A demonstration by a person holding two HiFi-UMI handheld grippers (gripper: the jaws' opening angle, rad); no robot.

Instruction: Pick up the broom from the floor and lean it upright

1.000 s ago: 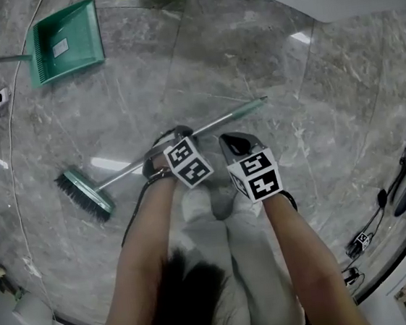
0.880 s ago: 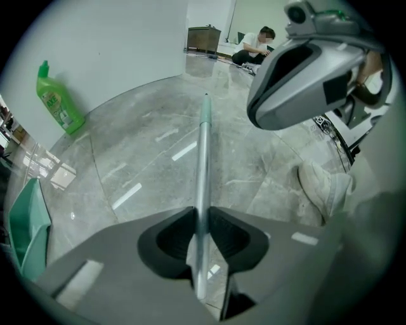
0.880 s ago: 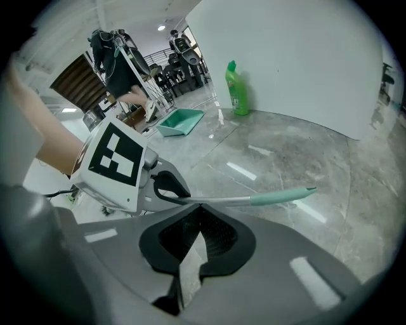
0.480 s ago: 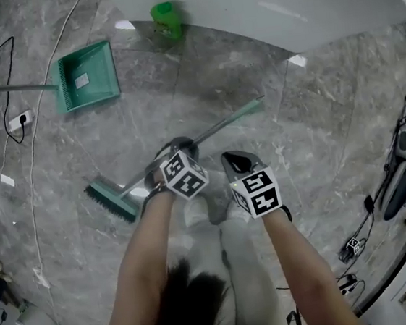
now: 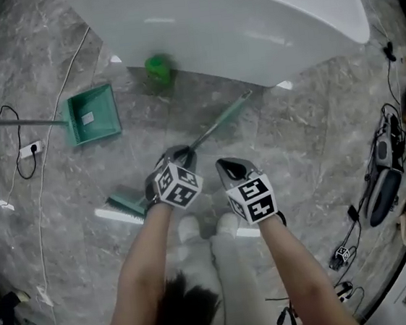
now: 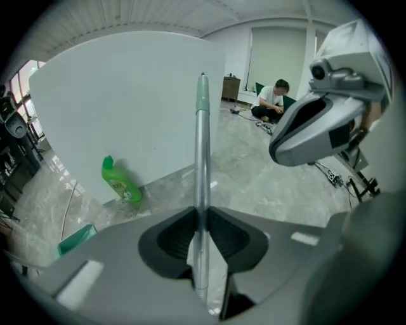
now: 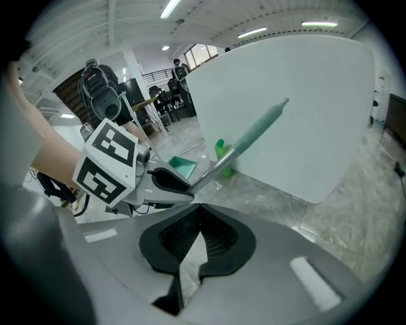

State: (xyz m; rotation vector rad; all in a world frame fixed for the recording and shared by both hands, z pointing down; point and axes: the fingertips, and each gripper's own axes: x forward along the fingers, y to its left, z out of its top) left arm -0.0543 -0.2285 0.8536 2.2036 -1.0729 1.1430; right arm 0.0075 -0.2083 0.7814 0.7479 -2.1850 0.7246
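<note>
The broom has a green brush head (image 5: pixel 125 203) low at the left and a metal handle (image 5: pixel 204 136) that slants up to a green grip (image 5: pixel 232 111). My left gripper (image 5: pixel 179 155) is shut on the handle's middle. In the left gripper view the handle (image 6: pixel 202 159) runs straight up from between the pads of that gripper (image 6: pixel 202 219), towards the white wall. My right gripper (image 5: pixel 227 168) hangs beside it on the right, shut with nothing held. The right gripper view has the right gripper (image 7: pixel 195 208) closed, with the broom handle (image 7: pixel 250 136) and the left gripper (image 7: pixel 162 181) ahead.
A curved white wall (image 5: pixel 230 16) stands ahead, with a green bottle (image 5: pixel 156 67) at its foot. A green dustpan (image 5: pixel 93 116) lies to the left, beside a power strip (image 5: pixel 30 149) and cables. Gear and cables crowd the right edge (image 5: pixel 381 189). A person (image 6: pixel 273 101) sits far off.
Both grippers have risen. The left one has lifted the broom's handle steeper, and the brush head has slid right, towards my feet. More of the white wall shows now.
</note>
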